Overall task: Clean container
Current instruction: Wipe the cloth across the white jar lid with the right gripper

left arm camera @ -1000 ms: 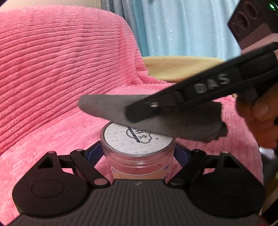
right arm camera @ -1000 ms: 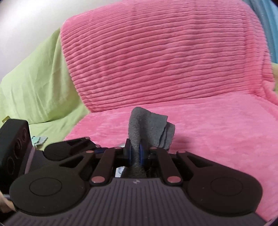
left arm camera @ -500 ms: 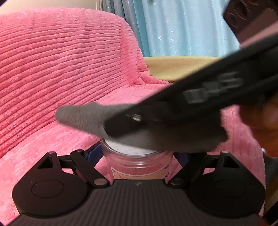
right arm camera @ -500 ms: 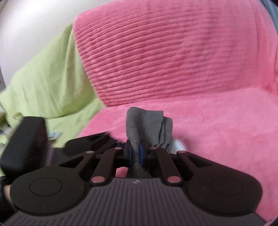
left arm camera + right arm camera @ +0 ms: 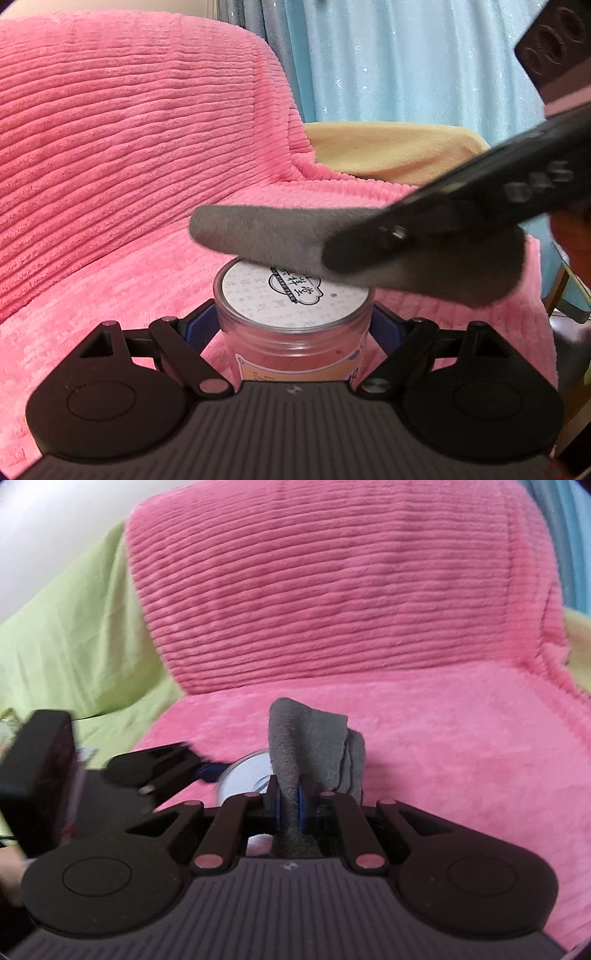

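Left gripper (image 5: 295, 325) points slightly downward, jaws clamped on the clear container (image 5: 295, 314) over the pink blanket (image 5: 129, 166). Right gripper (image 5: 288, 805) reaches in from the right, nipped tight on the grey cloth (image 5: 332, 247), which seems to brush the lid's far edge.

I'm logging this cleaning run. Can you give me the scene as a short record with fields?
surface: pink blanket
jar: upright, lid on, clamped by left gripper
cloth: grey, pinched in right gripper
cloth position: over the jar's lid, contact unclear
backdrop: blue curtain, green sheet
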`<state>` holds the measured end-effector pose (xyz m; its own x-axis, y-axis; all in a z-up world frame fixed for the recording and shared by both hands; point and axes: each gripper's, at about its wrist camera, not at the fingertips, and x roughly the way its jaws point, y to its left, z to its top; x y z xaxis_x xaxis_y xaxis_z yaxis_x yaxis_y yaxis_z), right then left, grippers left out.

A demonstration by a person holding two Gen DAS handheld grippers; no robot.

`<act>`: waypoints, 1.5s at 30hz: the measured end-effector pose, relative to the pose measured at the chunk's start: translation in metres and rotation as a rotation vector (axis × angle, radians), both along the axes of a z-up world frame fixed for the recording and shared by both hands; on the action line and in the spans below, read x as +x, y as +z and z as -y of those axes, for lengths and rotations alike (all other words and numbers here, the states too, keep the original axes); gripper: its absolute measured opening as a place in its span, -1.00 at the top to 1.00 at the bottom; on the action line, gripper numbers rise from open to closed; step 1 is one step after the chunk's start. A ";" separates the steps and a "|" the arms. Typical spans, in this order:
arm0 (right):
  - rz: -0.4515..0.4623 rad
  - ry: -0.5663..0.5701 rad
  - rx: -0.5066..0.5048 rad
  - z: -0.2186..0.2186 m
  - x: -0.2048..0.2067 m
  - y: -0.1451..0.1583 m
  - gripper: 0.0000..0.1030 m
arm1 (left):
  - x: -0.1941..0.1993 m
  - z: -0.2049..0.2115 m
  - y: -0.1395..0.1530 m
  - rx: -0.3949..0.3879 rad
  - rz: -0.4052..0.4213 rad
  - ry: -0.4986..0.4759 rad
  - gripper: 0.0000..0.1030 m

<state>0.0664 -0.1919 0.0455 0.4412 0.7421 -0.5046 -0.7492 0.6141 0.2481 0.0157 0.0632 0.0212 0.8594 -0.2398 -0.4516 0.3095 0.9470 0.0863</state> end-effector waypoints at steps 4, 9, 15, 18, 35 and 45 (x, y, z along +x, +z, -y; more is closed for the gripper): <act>-0.077 0.061 0.094 -0.006 0.004 -0.006 0.86 | -0.003 0.010 -0.001 0.002 -0.003 0.011 -0.66; -0.044 0.042 0.128 -0.029 0.007 -0.009 0.88 | -0.005 0.025 -0.001 0.010 0.006 0.022 -0.65; 0.109 -0.079 0.040 -0.035 0.012 -0.008 0.88 | -0.013 0.048 -0.001 0.021 0.017 0.020 -0.65; 0.110 -0.098 -0.001 -0.025 0.014 -0.005 0.88 | -0.018 0.057 -0.001 0.018 0.017 0.014 -0.65; -0.138 -0.010 0.193 0.000 0.008 -0.006 0.86 | -0.047 0.102 0.002 -0.011 -0.003 0.030 -0.66; 0.033 0.066 -0.104 -0.029 -0.009 0.018 0.86 | -0.068 0.128 0.002 0.059 0.017 0.020 -0.66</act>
<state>0.0574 -0.1625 0.0636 0.4106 0.7146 -0.5664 -0.7958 0.5840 0.1599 -0.0521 -0.0647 0.0232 0.8713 -0.1959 -0.4500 0.2889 0.9459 0.1476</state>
